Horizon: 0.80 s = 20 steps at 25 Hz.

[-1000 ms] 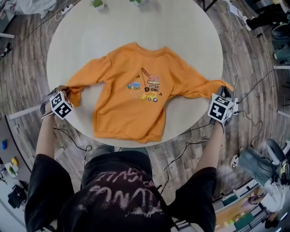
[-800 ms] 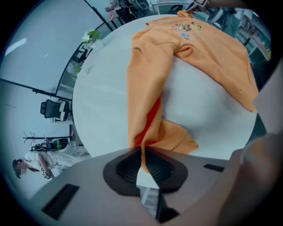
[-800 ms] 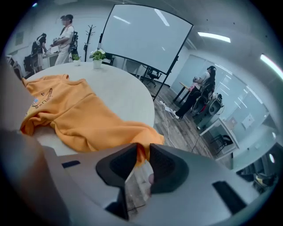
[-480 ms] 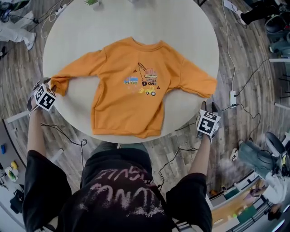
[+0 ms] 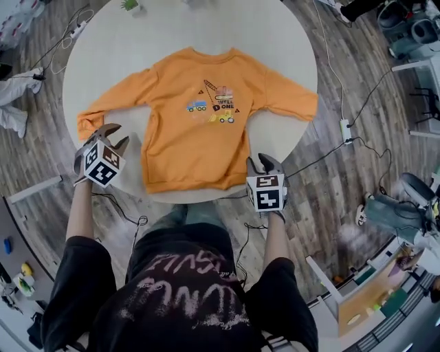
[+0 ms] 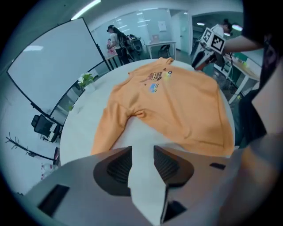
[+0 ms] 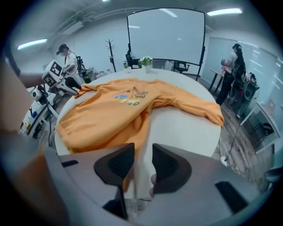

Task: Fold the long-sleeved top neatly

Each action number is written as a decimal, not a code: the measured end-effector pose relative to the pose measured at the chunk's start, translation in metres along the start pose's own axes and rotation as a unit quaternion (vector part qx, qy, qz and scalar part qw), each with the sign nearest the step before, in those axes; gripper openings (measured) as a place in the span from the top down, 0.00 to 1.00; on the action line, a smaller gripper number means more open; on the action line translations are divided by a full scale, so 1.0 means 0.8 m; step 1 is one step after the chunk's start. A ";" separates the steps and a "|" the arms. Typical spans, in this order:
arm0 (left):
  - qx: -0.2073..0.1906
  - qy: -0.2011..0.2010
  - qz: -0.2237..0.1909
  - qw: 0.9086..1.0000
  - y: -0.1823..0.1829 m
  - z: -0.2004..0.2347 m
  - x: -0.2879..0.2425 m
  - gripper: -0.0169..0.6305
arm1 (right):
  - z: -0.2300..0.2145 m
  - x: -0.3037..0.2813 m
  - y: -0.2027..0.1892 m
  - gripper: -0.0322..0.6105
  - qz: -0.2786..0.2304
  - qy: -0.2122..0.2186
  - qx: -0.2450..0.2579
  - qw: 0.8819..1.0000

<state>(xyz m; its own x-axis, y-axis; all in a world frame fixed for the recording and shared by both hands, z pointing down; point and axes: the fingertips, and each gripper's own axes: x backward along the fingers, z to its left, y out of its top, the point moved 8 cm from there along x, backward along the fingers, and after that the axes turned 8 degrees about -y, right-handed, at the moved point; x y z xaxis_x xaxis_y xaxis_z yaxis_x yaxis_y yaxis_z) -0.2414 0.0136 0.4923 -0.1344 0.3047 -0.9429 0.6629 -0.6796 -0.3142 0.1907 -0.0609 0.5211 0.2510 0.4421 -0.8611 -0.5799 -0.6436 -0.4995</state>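
Points left gripper (image 5: 112,136) steeply down beside orange top's (image 5: 192,137) sleeve cuff (image 5: 88,124), right gripper (image 5: 262,163) by its hem corner (image 5: 236,180); jaws part-open, just narrowing, clasping nothing.

Bright, even light from ceiling strips (image 7: 223,12); fisheye edges darken, near foreground seemingly blurred.

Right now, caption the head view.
Orange long-sleeved top spread face-up, sleeves out, on a round pale table, ready for folding.

The orange long-sleeved top (image 5: 199,124) lies flat, front up, sleeves spread, on the round table (image 5: 289,41).
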 end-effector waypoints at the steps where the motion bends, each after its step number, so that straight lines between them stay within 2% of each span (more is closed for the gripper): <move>1: -0.003 -0.012 -0.017 1.000 0.010 -0.015 -0.002 0.72 | 0.014 0.001 -0.008 0.75 0.009 0.009 -0.007 1.000; 3: -0.019 -0.038 -0.043 0.998 0.028 -0.046 -0.007 0.72 | 0.032 0.001 -0.021 0.77 0.023 0.013 -0.023 0.999; 6: -0.060 -0.072 -0.055 0.994 0.038 -0.096 -0.014 0.73 | 0.042 -0.002 -0.032 0.85 0.032 -0.006 -0.038 0.999; 8: -0.070 -0.088 -0.055 0.992 0.036 -0.123 -0.020 0.73 | 0.042 -0.002 -0.038 0.93 0.036 -0.024 -0.036 0.998; 13: -0.088 -0.097 -0.030 0.991 0.012 -0.154 -0.033 0.75 | 0.032 0.018 -0.051 0.93 0.036 -0.056 -0.053 0.996; 17: -0.072 -0.086 -0.028 0.993 -0.009 -0.155 -0.034 0.77 | 0.029 0.038 -0.082 0.93 0.040 -0.075 -0.074 0.994; 20: -0.056 -0.084 -0.040 0.994 -0.012 -0.150 -0.024 0.77 | 0.028 0.053 -0.089 0.93 0.014 -0.080 -0.085 0.993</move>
<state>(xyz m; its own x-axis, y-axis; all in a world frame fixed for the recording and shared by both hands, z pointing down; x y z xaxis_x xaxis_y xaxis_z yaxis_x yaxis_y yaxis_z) -0.1564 0.0944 0.5266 -0.3047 0.2330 -0.9235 0.7216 -0.5764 -0.3835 0.2255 0.0177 0.5225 0.1024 0.5067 -0.8560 -0.4432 -0.7472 -0.4953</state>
